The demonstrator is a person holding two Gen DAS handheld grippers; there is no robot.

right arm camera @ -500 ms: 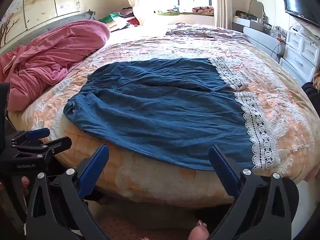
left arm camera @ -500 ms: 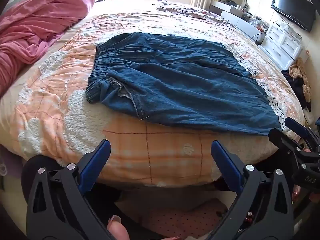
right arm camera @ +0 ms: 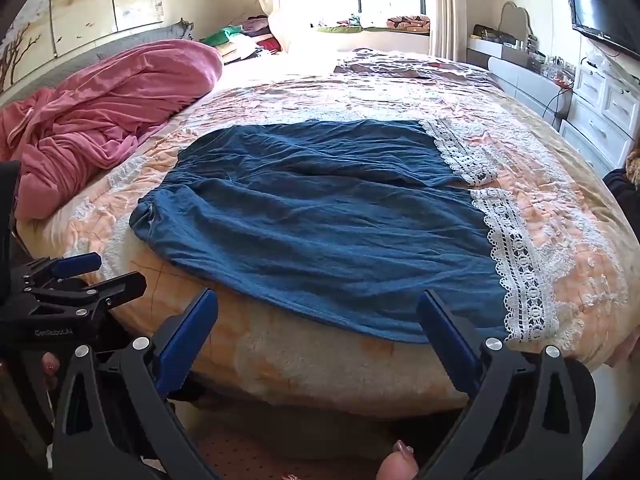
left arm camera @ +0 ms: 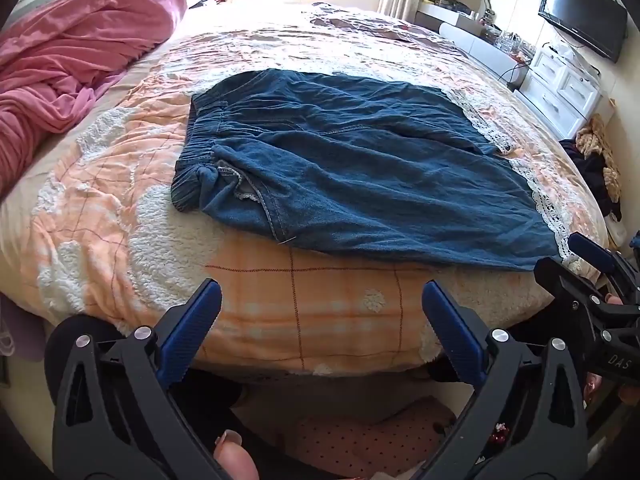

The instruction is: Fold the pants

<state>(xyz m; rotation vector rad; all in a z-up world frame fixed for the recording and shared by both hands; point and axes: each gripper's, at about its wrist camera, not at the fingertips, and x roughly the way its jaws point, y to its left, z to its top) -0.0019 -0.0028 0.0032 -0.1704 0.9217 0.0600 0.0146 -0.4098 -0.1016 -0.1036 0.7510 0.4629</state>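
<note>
Item: blue pants, laid flat on the bed, fold not begun

I noted little change from 0.5 s earlier: both views sat slightly differently, the pants lay as before, elastic waistband toward the pink blanket, 2 lace-trimmed hems to the right. My left gripper hung short of the near bed edge, jaws wide apart, holding nothing; my right gripper likewise spread and empty, nearest the lower hem. I judged this the approach stage, with no grasp yet made, and waistband and hem the likely grip points

Pants flat on bed; blanket left.
</note>
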